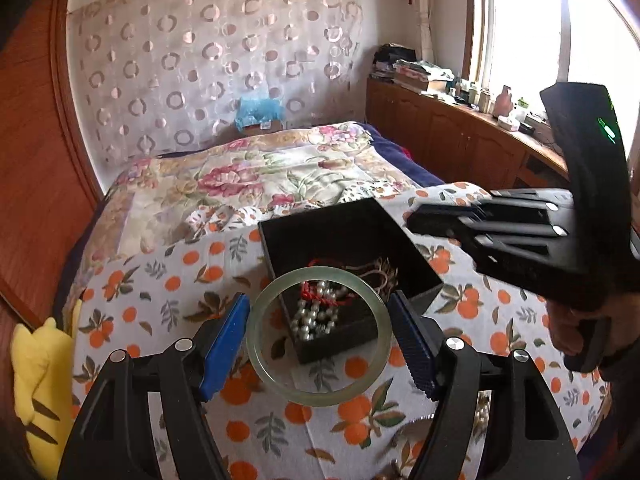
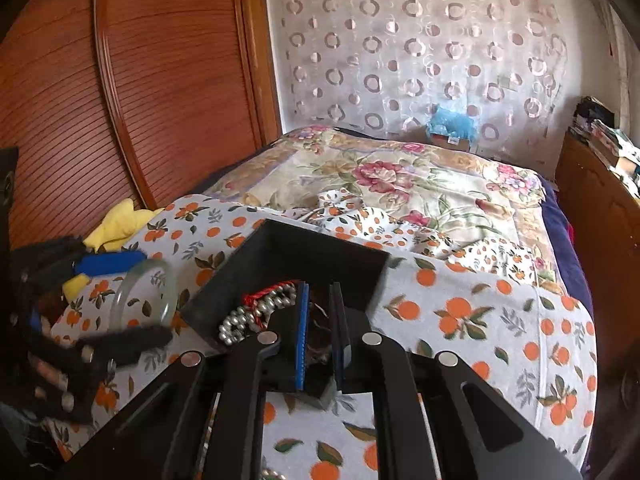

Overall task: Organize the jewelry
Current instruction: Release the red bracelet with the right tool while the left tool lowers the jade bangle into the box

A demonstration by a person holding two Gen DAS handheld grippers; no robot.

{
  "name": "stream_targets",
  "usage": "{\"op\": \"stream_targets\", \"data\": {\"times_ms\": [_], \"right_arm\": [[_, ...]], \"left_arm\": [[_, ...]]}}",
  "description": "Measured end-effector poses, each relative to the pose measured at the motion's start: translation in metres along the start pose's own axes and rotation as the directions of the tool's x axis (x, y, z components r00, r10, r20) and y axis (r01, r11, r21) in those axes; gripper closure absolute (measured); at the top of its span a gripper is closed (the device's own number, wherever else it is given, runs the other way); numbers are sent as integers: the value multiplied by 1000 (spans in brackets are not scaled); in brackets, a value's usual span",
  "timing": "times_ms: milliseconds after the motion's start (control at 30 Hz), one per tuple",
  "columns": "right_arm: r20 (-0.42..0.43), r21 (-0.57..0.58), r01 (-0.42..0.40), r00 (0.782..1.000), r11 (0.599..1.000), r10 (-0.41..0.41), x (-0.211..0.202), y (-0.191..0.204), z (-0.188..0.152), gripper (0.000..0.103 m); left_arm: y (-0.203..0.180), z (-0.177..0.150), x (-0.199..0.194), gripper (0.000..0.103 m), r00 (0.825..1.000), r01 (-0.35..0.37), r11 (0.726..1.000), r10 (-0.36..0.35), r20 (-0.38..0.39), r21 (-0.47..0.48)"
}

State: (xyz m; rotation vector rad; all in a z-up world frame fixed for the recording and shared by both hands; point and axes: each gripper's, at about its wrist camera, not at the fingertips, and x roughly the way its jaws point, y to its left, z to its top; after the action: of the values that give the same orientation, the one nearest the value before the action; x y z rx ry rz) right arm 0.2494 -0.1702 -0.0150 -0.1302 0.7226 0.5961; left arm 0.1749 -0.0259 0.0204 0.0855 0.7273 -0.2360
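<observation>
A pale green jade bangle (image 1: 318, 336) is clamped between the blue pads of my left gripper (image 1: 320, 332), just in front of and above the near corner of a black jewelry box (image 1: 344, 224). The box holds a pearl string (image 1: 316, 316) with red cord and a brownish beaded piece (image 1: 380, 272). In the right wrist view the bangle (image 2: 144, 292) shows at the left, held by the left gripper (image 2: 120, 300). My right gripper (image 2: 320, 308) is nearly shut over the box (image 2: 280, 256), above the pearls (image 2: 256, 312); I cannot tell whether it pinches anything.
The box sits on an orange-print cloth (image 1: 160, 292) over a floral bedspread (image 1: 260, 168). A yellow plush (image 1: 36, 380) lies at the left edge. A wooden headboard (image 2: 120, 80) is at the left, a cabinet (image 1: 440, 140) with clutter at the right.
</observation>
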Motion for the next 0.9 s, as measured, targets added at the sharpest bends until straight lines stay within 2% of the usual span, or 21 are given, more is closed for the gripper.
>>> {"op": "stream_targets", "data": {"times_ms": [367,467,900], "right_arm": [[18,27,42,999,999,-42,-41,-34,-46,90],[30,39,32,999,999,-33,-50,-41,-55,84],[25,43,24,999,999,-25,-57,-35,-77,82]], "left_arm": [[-14,31,57,35,997,-50,999,51,-59,20],[-14,33,71,35,995,-66,998,67,-81,12],[-28,28,85,34,992,-75,996,79,-103,44]]}}
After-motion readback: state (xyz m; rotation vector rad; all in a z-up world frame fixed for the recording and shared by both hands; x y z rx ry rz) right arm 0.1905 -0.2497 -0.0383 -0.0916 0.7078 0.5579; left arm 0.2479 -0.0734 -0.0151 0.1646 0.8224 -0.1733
